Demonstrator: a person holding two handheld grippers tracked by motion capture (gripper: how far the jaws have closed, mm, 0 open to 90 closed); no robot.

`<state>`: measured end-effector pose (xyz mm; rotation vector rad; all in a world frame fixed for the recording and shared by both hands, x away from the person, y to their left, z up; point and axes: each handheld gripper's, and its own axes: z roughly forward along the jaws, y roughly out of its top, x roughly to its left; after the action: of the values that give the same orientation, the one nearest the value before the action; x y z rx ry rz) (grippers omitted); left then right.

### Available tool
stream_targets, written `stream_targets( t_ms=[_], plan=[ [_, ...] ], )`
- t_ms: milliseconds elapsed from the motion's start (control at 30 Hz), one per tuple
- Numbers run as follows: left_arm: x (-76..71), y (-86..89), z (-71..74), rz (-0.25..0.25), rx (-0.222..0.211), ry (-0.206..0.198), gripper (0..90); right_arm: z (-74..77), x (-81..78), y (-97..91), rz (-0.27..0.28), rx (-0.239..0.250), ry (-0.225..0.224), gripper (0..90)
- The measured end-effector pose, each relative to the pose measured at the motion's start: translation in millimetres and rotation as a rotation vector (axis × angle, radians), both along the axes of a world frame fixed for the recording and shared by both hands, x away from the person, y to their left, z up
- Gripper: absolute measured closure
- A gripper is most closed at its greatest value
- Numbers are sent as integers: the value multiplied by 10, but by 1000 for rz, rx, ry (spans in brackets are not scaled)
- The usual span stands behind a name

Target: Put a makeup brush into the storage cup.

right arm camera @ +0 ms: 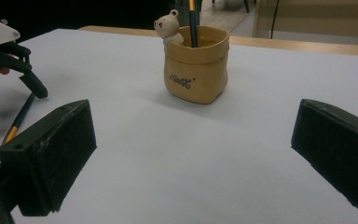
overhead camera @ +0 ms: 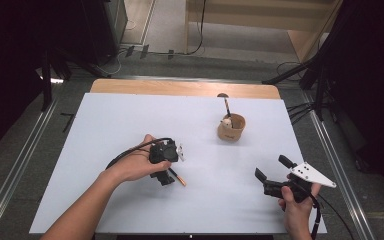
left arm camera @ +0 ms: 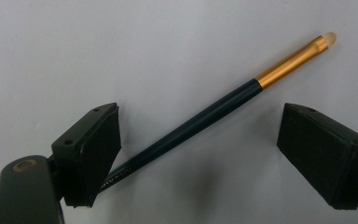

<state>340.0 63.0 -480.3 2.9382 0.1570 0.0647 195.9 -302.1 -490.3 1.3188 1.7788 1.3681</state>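
We have the left gripper (overhead camera: 166, 167) down over the brush (left arm camera: 200, 119), which lies flat on the table (overhead camera: 130, 120), well to the left of the cup (overhead camera: 231, 128) and nearer us. Its jaws stand wide, one on each side of the handle, neither pad pressing on it, so nothing is held. The right gripper (overhead camera: 275, 176) waits to the right of the cup and nearer us, jaws wide and empty.

To take the brush well, we should square the jaws across the dark handle — it runs slantwise between them, close by one pad and far from the other — centre it, then close low, near the table, so the thin shaft does not roll away.

The left gripper view gives what the high view cannot: the gold ferrule, the pale tip, the exact slant. The high view gives the layout — both hands and the cup. The right gripper view shows the cup's side with a small bear (right arm camera: 168, 25) at its rim and what looks like another brush handle standing inside, though its top is cut off.
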Motion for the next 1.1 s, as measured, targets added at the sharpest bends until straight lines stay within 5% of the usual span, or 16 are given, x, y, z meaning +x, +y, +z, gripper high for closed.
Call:
stream_targets(
  t_ms=[333,400,533,567,767,967,1100],
  plan=[
    [-9,5,18,19,-1,10,204,-14,14,-8,0,16,9,1],
    [-36,-1,51,10,-1,9,312,-17,14,-9,1,18,10,1],
    [-62,-37,99,-25,35,23,809,-25,22,-6,3,21,15,10],
    [-66,-47,95,-20,36,22,847,-27,23,-5,3,22,18,11],
    [3,-63,108,39,50,78,850,-32,23,0,8,21,21,18],
    [55,9,105,87,-19,132,850,-40,27,6,10,22,27,32],
    [45,43,135,110,-91,131,851,-35,25,31,16,28,25,33]
  ],
)
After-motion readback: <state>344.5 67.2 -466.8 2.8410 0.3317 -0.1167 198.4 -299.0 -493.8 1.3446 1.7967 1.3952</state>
